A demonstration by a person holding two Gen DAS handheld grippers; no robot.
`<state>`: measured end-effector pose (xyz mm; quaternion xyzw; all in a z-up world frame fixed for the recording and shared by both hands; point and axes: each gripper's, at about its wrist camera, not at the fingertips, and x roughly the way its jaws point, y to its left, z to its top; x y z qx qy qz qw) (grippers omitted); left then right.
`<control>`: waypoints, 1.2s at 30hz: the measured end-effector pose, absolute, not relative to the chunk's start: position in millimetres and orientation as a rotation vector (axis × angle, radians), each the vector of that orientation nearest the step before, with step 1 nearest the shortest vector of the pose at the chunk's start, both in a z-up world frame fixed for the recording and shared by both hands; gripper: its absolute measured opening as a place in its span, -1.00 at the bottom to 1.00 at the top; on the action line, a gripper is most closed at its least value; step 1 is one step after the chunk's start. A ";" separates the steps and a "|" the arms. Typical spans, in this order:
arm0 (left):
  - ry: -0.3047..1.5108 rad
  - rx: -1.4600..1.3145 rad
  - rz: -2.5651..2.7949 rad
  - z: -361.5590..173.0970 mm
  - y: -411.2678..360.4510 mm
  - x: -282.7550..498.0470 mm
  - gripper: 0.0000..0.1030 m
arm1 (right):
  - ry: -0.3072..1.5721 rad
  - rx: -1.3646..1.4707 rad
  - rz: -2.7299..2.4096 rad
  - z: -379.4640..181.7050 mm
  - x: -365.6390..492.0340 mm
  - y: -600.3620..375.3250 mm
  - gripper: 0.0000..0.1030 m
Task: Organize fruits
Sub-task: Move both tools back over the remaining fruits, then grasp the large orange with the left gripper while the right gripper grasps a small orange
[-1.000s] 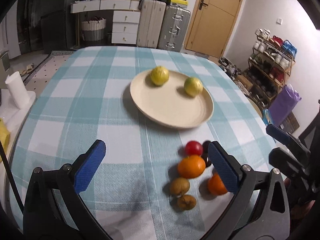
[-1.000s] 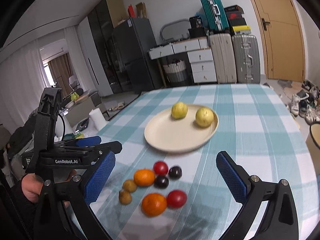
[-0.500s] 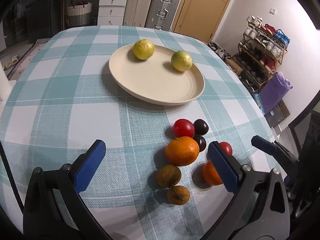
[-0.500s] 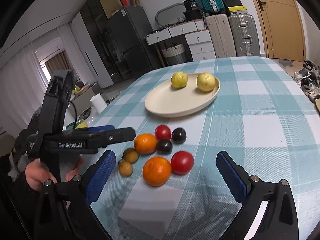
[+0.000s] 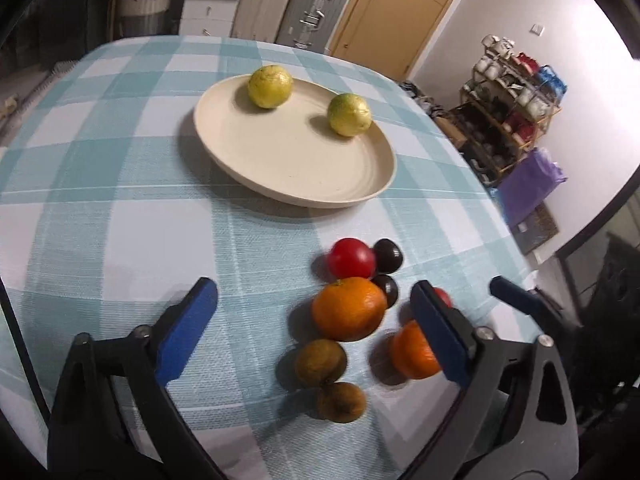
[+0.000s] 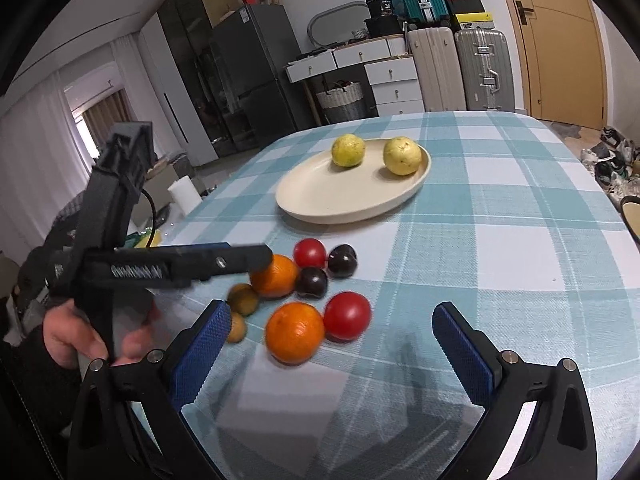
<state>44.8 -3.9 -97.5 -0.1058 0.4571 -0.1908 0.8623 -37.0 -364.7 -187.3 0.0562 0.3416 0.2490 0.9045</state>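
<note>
A cream plate (image 5: 304,176) (image 6: 320,196) holds two yellow-green fruits (image 5: 270,86) (image 6: 348,150). In front of it on the checked cloth lies a loose cluster: two oranges (image 5: 348,314) (image 6: 295,332), two red fruits (image 5: 352,258) (image 6: 347,315), two dark plums (image 5: 388,256) (image 6: 342,260) and two small brown fruits (image 5: 320,362) (image 6: 243,299). My left gripper (image 5: 316,332) is open, its jaws either side of the cluster, just above the nearest orange. My right gripper (image 6: 332,340) is open, low over the near orange and red fruit. The left gripper also shows in the right wrist view (image 6: 224,260).
The round table (image 6: 520,240) has a teal and white checked cloth. Its edge curves close on the right in the left wrist view (image 5: 500,216). Suitcases (image 6: 460,68), drawers and a door stand behind the table; a shelf rack (image 5: 516,100) stands to the right.
Both grippers have moved forward and down toward the fruit cluster, which now looms larger. Both stay open. No fruit has moved.
</note>
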 end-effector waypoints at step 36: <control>0.904 -0.257 -0.487 -75.2 26.6 23.3 -0.28 | 0.810 0.171 0.548 -201.5 -39.4 -349.5 0.96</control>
